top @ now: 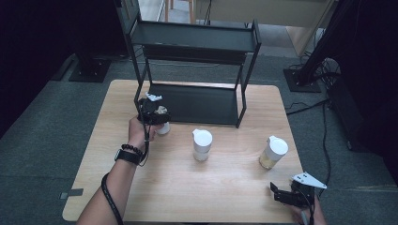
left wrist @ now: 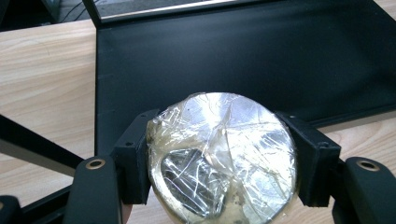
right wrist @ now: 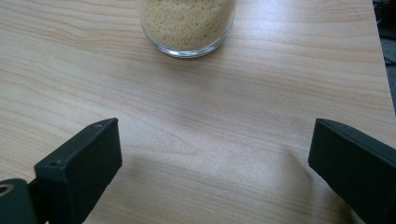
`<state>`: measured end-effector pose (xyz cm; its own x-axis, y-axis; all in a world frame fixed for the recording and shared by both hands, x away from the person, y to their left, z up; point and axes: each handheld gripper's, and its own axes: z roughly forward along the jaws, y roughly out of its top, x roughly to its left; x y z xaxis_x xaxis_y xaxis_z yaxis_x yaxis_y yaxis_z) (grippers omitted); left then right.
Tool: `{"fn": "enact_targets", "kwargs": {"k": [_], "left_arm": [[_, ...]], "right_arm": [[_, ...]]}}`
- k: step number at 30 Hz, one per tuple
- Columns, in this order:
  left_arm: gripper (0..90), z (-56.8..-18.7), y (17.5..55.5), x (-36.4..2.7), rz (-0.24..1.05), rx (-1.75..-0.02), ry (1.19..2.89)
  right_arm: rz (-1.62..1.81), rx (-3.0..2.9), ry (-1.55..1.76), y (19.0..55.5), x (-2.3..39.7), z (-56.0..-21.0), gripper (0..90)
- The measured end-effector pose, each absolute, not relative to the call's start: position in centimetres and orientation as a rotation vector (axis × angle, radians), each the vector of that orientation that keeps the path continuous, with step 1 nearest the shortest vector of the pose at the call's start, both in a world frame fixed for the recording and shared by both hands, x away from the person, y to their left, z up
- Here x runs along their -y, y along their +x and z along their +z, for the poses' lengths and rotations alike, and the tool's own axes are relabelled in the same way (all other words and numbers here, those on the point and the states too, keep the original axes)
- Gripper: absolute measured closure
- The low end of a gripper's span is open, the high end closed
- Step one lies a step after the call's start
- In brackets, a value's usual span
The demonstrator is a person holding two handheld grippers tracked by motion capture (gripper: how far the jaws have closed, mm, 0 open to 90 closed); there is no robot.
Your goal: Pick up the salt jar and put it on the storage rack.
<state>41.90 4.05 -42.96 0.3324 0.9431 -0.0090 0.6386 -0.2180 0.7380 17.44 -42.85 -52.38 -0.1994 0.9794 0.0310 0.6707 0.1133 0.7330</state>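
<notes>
While right claw [right wrist: 212,172] gapes empty, left claw [left wrist: 219,163] clamps film-topped jar [left wrist: 222,158].

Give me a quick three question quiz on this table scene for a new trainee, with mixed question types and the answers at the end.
1. True or false: the left gripper is shut on the wrapped jar.
2. What lies between the right gripper's jaws? A) a jar B) nothing, only bare table C) a lid
3. How many jars stand free on the table?

Key:
1. True.
2. B; the grain jar stands beyond the open jaws.
3. Two: the middle jar and the grain jar, both white-lidded, in front of the black shelf.
</notes>
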Motion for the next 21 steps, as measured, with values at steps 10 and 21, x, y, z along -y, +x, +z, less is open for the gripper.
{"fn": "enact_targets", "kwargs": {"k": [10, 21], "left_arm": [[35.2, -43.0, 42.6, -3.5, 0.593, -1.384, 1.955], [35.2, -42.2, 43.0, -2.6, 0.602, -1.360, 1.950]], "right_arm": [[0.874, -1.931, 1.597, 17.4, 42.9, -52.4, 2.4], [0.875, -1.933, 1.596, 17.4, 42.9, -52.4, 2.4]]}}
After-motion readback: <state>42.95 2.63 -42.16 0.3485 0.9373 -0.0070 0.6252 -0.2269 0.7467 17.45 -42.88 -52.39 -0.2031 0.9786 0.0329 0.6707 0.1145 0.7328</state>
